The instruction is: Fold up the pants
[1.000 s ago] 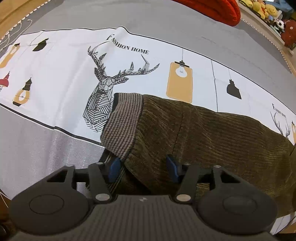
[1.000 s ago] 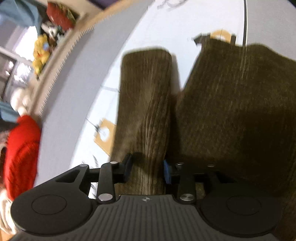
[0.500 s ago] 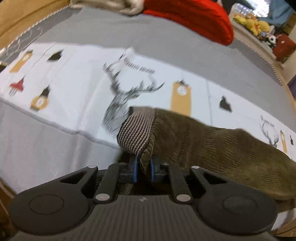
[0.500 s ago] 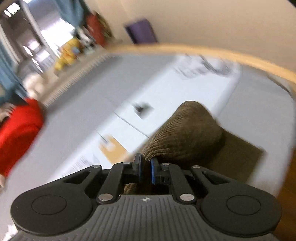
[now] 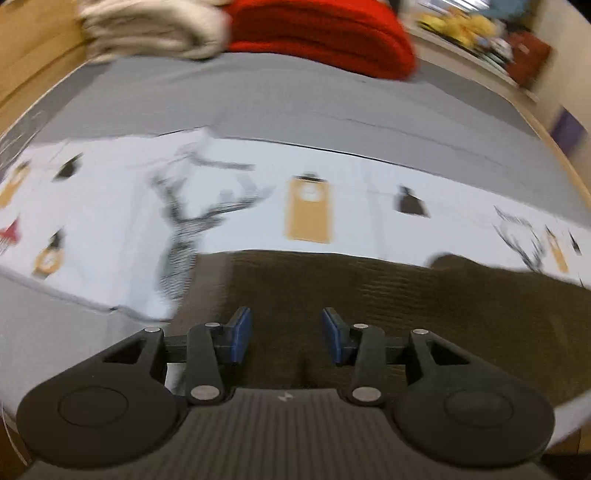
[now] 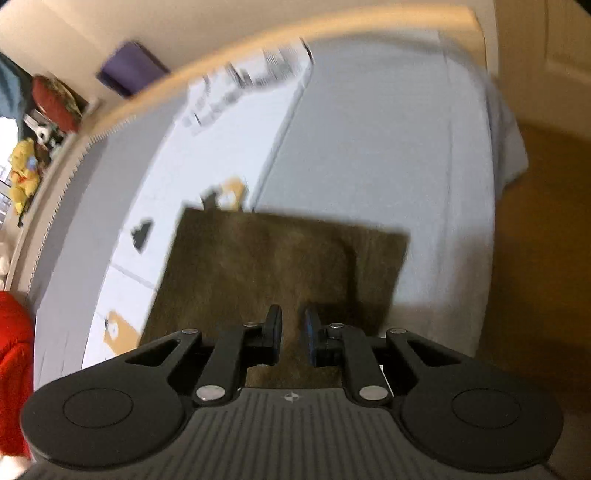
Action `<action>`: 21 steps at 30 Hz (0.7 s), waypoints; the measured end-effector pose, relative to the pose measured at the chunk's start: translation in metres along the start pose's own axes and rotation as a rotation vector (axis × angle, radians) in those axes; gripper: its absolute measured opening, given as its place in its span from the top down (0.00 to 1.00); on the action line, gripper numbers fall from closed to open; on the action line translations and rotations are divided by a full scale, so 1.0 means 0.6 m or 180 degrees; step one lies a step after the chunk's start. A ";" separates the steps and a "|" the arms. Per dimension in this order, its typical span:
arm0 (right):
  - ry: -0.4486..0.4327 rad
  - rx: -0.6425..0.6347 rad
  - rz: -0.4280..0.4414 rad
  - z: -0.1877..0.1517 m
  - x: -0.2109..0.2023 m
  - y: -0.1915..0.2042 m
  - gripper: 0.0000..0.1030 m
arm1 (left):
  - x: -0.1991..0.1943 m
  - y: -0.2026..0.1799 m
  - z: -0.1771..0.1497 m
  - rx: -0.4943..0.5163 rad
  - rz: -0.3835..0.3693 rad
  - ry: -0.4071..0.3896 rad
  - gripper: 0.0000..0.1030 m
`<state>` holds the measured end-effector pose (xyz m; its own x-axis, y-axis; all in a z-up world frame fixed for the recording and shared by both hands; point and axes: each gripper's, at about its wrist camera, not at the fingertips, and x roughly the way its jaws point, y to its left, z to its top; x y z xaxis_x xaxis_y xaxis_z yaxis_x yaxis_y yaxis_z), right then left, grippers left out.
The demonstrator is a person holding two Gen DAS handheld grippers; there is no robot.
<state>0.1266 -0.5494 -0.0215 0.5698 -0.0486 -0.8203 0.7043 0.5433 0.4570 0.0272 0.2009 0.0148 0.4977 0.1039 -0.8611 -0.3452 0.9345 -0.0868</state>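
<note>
The olive-brown corduroy pants (image 5: pixel 388 295) lie flat on the white printed cloth (image 5: pixel 110 206), folded into a flat block. My left gripper (image 5: pixel 286 334) is open and empty, just above the near edge of the pants. In the right wrist view the pants (image 6: pixel 277 258) show as a flat rectangle. My right gripper (image 6: pixel 292 332) hovers over their near end, its jaws a small gap apart with nothing between them.
A red knit garment (image 5: pixel 321 33) and a cream folded one (image 5: pixel 155 29) lie at the far side of the grey bed cover (image 5: pixel 295 103). Soft toys (image 6: pixel 24 173) sit on a shelf. The bed's edge and wooden floor (image 6: pixel 546 258) are at the right.
Both grippers were shut on lifted pants folds half a second ago. Now both have let go and opened, and the pants lie flat, folded over. Both views are motion-blurred.
</note>
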 end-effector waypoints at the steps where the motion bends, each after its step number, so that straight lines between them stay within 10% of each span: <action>1: 0.0158 -0.0065 -0.0066 -0.017 0.010 0.000 0.85 | 0.006 -0.022 0.002 0.0121 -0.0024 0.0004 0.55; 14: 0.0213 0.0103 -0.0153 0.001 0.040 -0.011 0.68 | 0.060 -0.214 -0.010 0.1039 -0.0269 0.0124 0.46; 17: 0.0100 -0.0103 -0.0275 -0.004 0.033 0.003 0.91 | 0.068 -0.229 -0.011 0.1112 -0.0252 0.0152 0.46; 21: -0.0353 -0.0434 -0.0326 0.000 -0.017 0.035 0.98 | 0.071 -0.236 -0.011 0.1132 -0.0243 0.0177 0.46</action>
<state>0.1357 -0.5373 -0.0037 0.5466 -0.1975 -0.8137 0.7015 0.6387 0.3162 0.0920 0.0710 -0.0125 0.4640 0.0197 -0.8856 -0.0057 0.9998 0.0193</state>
